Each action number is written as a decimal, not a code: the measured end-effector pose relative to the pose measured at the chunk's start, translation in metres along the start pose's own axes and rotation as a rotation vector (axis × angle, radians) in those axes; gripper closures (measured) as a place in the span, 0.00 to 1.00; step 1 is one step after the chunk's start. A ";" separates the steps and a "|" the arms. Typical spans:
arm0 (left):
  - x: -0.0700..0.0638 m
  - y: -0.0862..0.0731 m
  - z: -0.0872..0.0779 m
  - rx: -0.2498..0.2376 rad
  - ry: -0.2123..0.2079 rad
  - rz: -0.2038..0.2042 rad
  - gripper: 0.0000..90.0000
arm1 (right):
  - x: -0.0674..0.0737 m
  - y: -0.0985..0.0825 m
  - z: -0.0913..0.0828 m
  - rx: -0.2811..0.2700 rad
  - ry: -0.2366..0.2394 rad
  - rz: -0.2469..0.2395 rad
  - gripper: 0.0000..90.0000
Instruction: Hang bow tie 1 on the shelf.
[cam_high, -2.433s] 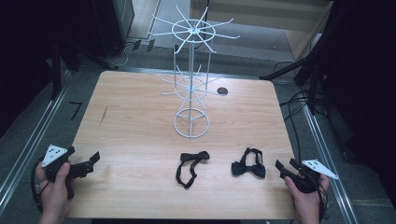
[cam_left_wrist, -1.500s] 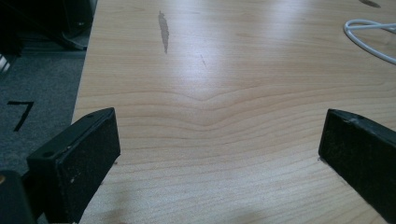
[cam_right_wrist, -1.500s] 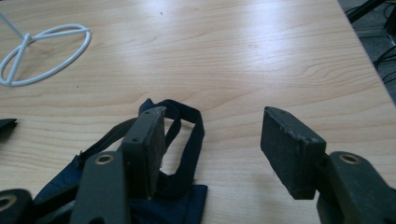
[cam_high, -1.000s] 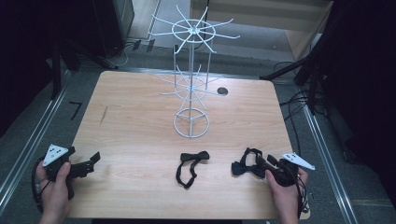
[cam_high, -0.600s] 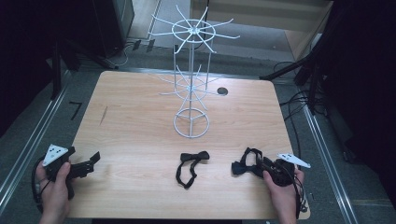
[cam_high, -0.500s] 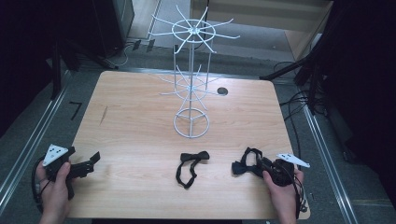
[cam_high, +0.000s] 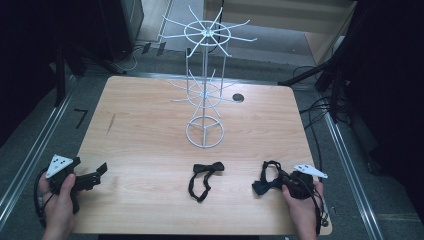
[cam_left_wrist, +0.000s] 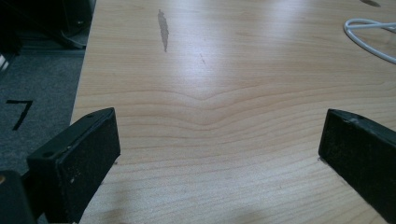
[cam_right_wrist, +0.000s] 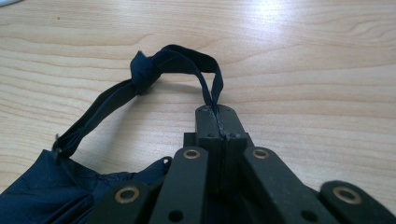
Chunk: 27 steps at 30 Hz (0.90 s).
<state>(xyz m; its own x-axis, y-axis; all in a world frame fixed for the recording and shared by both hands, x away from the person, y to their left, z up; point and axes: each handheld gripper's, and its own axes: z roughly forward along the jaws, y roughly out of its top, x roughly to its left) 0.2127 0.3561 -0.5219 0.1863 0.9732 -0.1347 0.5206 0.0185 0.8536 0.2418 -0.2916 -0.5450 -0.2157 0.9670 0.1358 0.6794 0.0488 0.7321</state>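
The right gripper has just closed its jaws, and they now pinch the thin strap of a dark navy fabric bow tie at the near right corner of the pale wooden worktop. The strap arches up from the pinch to a small knot, then runs down to the pleated bow lying flat beside the gripper. A second black bow tie lies near the front middle. The left gripper stands wide open over bare wood, holding nothing.
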 end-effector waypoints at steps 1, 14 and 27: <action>0.000 0.000 0.000 0.000 -0.001 0.000 0.00 | 0.000 0.000 -0.001 -0.006 -0.001 -0.001 1.00; 0.000 0.000 0.000 -0.003 -0.004 -0.007 0.00 | 0.018 0.008 -0.021 -0.148 0.012 -0.050 1.00; 0.001 0.000 0.000 -0.002 -0.007 -0.013 0.00 | 0.030 0.017 -0.032 -0.229 0.040 -0.059 1.00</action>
<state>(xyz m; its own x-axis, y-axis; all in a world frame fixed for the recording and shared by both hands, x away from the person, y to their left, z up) 0.2123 0.3570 -0.5219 0.1851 0.9713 -0.1492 0.5209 0.0318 0.8530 0.2239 -0.2701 -0.5072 -0.2815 0.9531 0.1112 0.4892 0.0429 0.8711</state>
